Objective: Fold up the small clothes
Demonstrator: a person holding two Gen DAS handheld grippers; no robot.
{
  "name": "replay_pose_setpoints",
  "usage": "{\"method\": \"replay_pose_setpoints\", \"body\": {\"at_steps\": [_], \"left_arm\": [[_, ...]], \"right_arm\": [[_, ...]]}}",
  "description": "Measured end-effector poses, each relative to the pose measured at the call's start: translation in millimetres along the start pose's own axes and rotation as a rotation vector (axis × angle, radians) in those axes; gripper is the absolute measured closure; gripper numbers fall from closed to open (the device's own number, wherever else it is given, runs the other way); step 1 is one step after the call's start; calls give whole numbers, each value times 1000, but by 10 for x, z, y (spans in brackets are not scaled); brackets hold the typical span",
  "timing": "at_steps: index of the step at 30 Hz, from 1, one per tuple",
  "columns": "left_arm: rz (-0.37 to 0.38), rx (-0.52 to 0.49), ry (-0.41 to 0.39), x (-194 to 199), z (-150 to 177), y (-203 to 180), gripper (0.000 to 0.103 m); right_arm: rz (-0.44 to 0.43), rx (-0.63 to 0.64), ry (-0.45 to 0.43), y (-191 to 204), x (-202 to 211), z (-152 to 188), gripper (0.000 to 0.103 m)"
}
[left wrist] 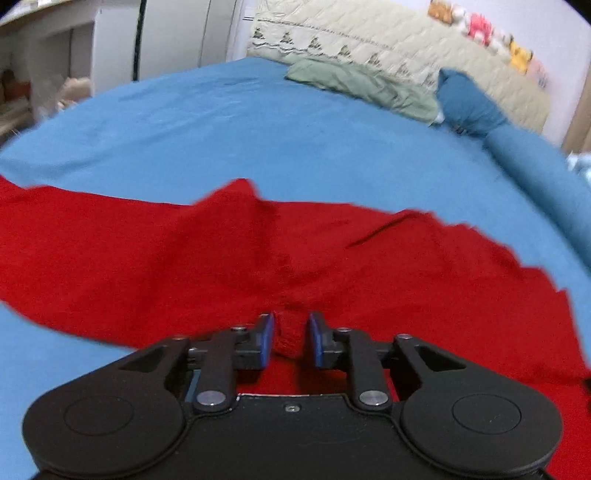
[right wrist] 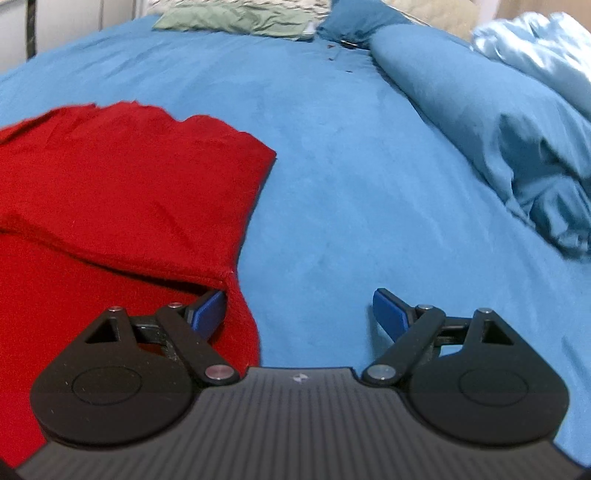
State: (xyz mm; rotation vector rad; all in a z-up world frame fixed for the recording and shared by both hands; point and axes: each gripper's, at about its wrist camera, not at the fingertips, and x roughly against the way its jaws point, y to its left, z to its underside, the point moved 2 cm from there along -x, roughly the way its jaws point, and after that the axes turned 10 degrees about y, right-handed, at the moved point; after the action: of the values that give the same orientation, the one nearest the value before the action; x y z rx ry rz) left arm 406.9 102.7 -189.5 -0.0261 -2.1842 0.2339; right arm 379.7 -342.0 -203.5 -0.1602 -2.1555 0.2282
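Note:
A red garment (left wrist: pixel 258 258) lies spread across the blue bed sheet (left wrist: pixel 221 129). My left gripper (left wrist: pixel 291 338) is shut on a pinched fold of the red cloth at its near edge, which bunches up between the blue pads. In the right wrist view the red garment (right wrist: pixel 122 192) fills the left side, with a folded layer on top. My right gripper (right wrist: pixel 299 314) is open wide at the garment's right edge. Its left finger (right wrist: pixel 208 312) sits under a flap of the red cloth; its right finger (right wrist: pixel 389 314) is over bare sheet.
A green cloth (left wrist: pixel 362 85) and a dark blue cloth (left wrist: pixel 465 103) lie at the far end by a cream quilt (left wrist: pixel 388 40). A rolled blue duvet (right wrist: pixel 498 122) runs along the right. White furniture (left wrist: pixel 166 33) stands beyond the bed on the left.

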Motion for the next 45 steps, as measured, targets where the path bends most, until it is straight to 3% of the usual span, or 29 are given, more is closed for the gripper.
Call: {"method": "replay_pose_setpoints", "body": {"at_steps": [2,4,6,10,12,14,18,21,25,27,29,30,33,36,39,41,43,45], "left_arm": [[4,-21,-18,161,41,35,75],[13,-68,-44,276,35,-36,47],[33,-101,-70,301,-24,-177,37],[45,-109,-60,53,-90,-427,37],[49,-102,-41,-53,-52,-456,37],[55,-105,-29,-109,-6,-454,37],[47,-133,0,-216,54,-416,37],[59,-133,-4,-237,72,-402,37],[65,-108,7,-224,59,-382,37],[64,-108,6,-231,53,-386,37],[60,-121,4,-239,59,-404,37],[57,-131,4,-243,64,-406,37],[56,-144,5,-264,71,-404,37],[67,-134,4,-244,64,-396,37],[93,-109,2,-205,71,-341,37],[97,-118,-1,-206,84,-321,37],[87,-134,-2,-204,93,-336,37],[76,-141,3,-199,87,-362,37]], "right_arm": [[-1,26,11,23,89,2,3],[-59,46,-35,74,267,2,2],[-152,48,-102,181,409,-55,0],[-300,-49,-140,478,299,-229,0],[-290,-86,-129,566,137,-233,0],[-252,-102,-47,602,-88,-149,0],[-272,-105,-77,579,3,-132,0],[-290,-125,-167,551,98,-390,0],[-281,-139,-171,543,-181,-904,0],[-300,-165,-151,532,-357,-1042,0],[-332,-239,-24,476,-705,-1186,1],[-317,-287,-8,408,-819,-1221,1],[-312,-379,-16,319,-875,-1299,1],[-264,-370,7,316,-868,-1391,1],[-333,-363,-60,293,-580,-1292,1],[-381,-338,-82,357,-320,-1036,0],[-400,-297,-47,428,-255,-793,0],[-356,-257,1,471,-300,-571,0]]}}
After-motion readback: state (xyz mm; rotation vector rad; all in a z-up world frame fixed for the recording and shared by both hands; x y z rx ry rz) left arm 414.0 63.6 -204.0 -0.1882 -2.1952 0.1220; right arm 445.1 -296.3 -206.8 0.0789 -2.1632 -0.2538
